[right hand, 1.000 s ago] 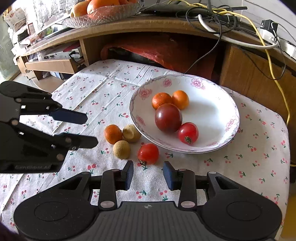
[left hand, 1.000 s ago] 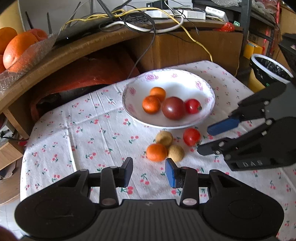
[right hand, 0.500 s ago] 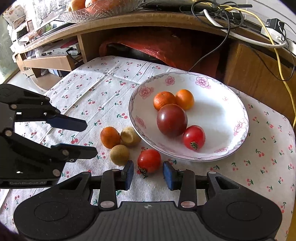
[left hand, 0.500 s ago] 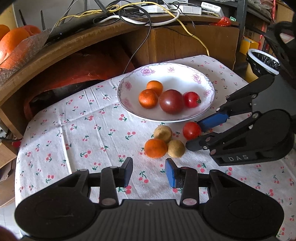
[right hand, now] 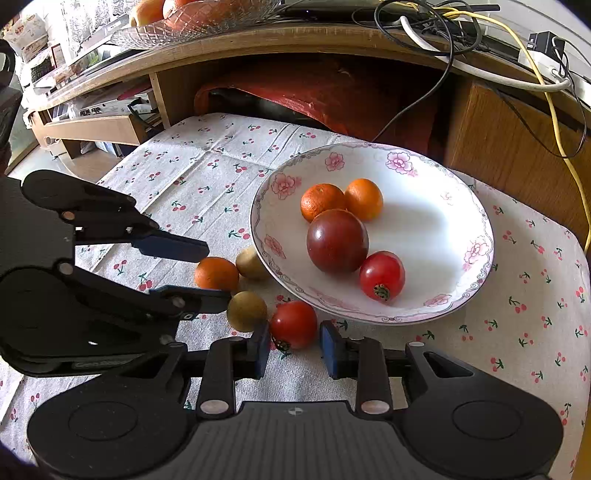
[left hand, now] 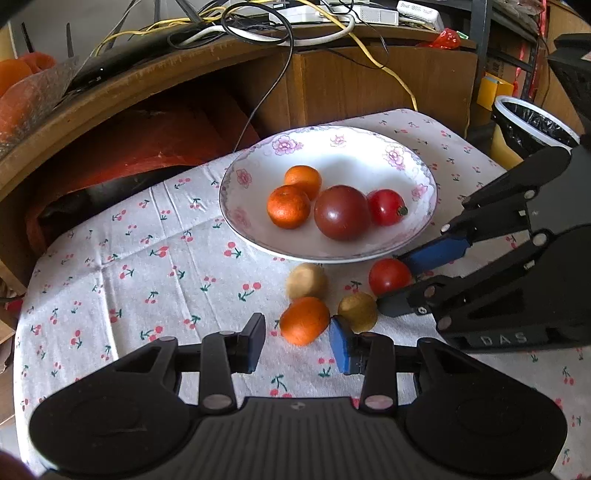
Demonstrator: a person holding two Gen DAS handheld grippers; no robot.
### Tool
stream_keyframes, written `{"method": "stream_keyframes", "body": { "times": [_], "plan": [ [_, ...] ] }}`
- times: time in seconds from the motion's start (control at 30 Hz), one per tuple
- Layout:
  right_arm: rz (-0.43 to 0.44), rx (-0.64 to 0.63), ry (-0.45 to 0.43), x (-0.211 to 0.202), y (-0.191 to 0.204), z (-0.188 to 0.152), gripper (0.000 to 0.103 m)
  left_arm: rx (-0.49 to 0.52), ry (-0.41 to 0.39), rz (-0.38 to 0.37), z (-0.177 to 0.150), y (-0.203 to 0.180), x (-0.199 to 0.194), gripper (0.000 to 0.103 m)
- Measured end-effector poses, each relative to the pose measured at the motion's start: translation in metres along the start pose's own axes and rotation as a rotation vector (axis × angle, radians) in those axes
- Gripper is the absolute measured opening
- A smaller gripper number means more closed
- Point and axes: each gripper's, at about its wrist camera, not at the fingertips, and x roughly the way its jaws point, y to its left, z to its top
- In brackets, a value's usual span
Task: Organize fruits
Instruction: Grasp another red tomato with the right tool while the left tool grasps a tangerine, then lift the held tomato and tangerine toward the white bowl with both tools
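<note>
A white flowered bowl (left hand: 351,158) (right hand: 424,221) holds two tangerines, a dark red round fruit (left hand: 341,213) and a red tomato (right hand: 382,275). On the cherry-print cloth in front of it lie a tangerine (left hand: 304,320) (right hand: 216,274), two brownish fruits (left hand: 306,281) (left hand: 357,312) and a red tomato (left hand: 389,276) (right hand: 293,324). My left gripper (left hand: 297,343) (right hand: 218,275) is open, its fingers on either side of the loose tangerine. My right gripper (right hand: 294,349) (left hand: 391,283) is open with the loose tomato between its fingertips.
A wooden shelf (left hand: 147,70) behind the table carries cables and a glass dish of oranges (right hand: 192,14). A red bundle (left hand: 155,147) lies under it. A bin with a black liner (left hand: 532,122) stands past the table's right edge.
Both grippers have moved forward and down toward the loose fruits. The left now brackets the tangerine and the right brackets the tomato. The fruits have not shifted.
</note>
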Motion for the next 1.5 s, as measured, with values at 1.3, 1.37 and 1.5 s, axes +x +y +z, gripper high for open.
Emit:
{"method": "stream_keyframes", "body": {
  "times": [1.3,1.37,1.5],
  "plan": [
    [0.013,-0.041,0.094,-0.028,0.03,-0.028,0.023,0.021,0.054,-0.078,-0.036,-0.018,-0.033,0.036],
    [0.016,-0.051,0.095,-0.026,0.03,-0.027,0.024,0.02,0.053,-0.078,-0.035,-0.019,-0.032,0.036],
    [0.02,-0.055,0.096,-0.026,0.029,-0.025,0.024,0.017,0.051,-0.071,-0.035,-0.019,-0.032,0.036]
  ]
}}
